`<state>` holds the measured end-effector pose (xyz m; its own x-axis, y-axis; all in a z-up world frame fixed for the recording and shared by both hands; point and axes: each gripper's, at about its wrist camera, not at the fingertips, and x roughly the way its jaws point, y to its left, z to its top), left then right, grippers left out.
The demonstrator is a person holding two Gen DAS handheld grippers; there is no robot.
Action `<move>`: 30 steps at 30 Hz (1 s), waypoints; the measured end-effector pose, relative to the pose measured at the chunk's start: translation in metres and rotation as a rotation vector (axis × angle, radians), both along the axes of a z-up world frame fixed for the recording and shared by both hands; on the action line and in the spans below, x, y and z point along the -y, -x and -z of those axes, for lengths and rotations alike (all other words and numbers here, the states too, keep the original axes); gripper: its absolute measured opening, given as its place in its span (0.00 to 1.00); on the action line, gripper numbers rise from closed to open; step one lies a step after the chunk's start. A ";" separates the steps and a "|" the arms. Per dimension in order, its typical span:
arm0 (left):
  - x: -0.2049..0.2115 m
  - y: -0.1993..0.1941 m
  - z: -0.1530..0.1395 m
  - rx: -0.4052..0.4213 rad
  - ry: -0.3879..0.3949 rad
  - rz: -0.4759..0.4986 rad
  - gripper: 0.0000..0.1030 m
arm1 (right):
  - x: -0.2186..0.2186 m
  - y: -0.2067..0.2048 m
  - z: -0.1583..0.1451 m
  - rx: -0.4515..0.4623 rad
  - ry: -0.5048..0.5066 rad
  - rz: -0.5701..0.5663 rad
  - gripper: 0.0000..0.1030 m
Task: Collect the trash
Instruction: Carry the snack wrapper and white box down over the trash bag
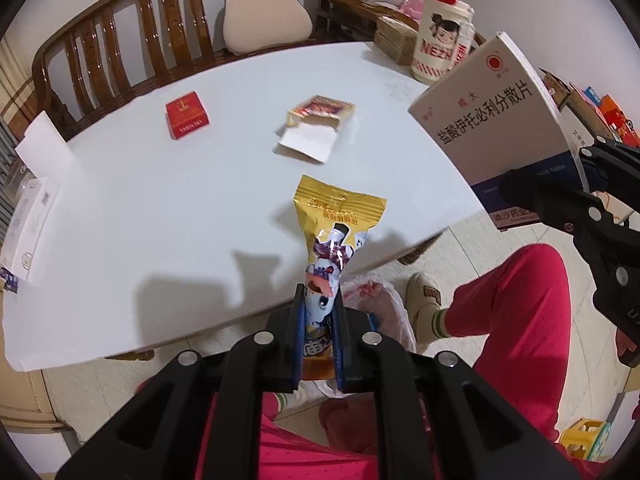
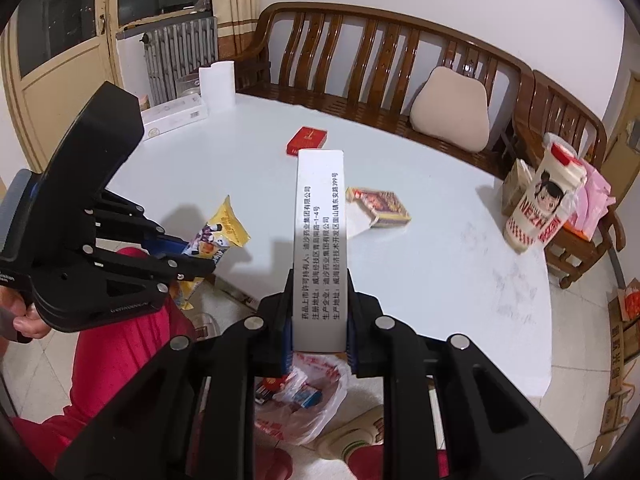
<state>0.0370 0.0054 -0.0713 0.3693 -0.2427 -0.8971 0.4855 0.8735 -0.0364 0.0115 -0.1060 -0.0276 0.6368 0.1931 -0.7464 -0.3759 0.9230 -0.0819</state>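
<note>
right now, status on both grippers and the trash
Left gripper shut on snack wrapper. Right gripper shut on white box. Both held above trash bag on floor. Red pack and torn carton on table.

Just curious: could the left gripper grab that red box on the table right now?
Probably not yet. The left gripper is already shut on the snack wrapper, so it must drop that first. The red box lies in the open on the table, nothing around it.

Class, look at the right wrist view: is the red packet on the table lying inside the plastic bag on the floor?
No. The red packet lies on the white table, far from the plastic bag below the table's edge.
</note>
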 end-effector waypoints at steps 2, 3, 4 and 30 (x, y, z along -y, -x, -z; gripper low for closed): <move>0.003 0.007 0.006 -0.002 -0.001 0.010 0.11 | 0.001 0.006 0.004 -0.001 0.002 0.006 0.19; 0.004 0.011 0.009 -0.006 0.001 0.014 0.11 | 0.002 0.009 0.006 -0.005 0.001 0.009 0.19; 0.004 0.013 0.011 -0.012 0.004 0.016 0.11 | 0.002 0.012 0.009 -0.011 -0.004 0.011 0.19; 0.013 0.035 0.121 -0.175 0.006 0.063 0.11 | 0.010 0.044 0.120 -0.222 -0.032 0.066 0.19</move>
<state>0.0024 -0.0081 -0.1927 0.1913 -0.2654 -0.9450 0.5247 0.8413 -0.1300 -0.0327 -0.1161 -0.1475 0.4699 0.1819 -0.8638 -0.3201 0.9471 0.0253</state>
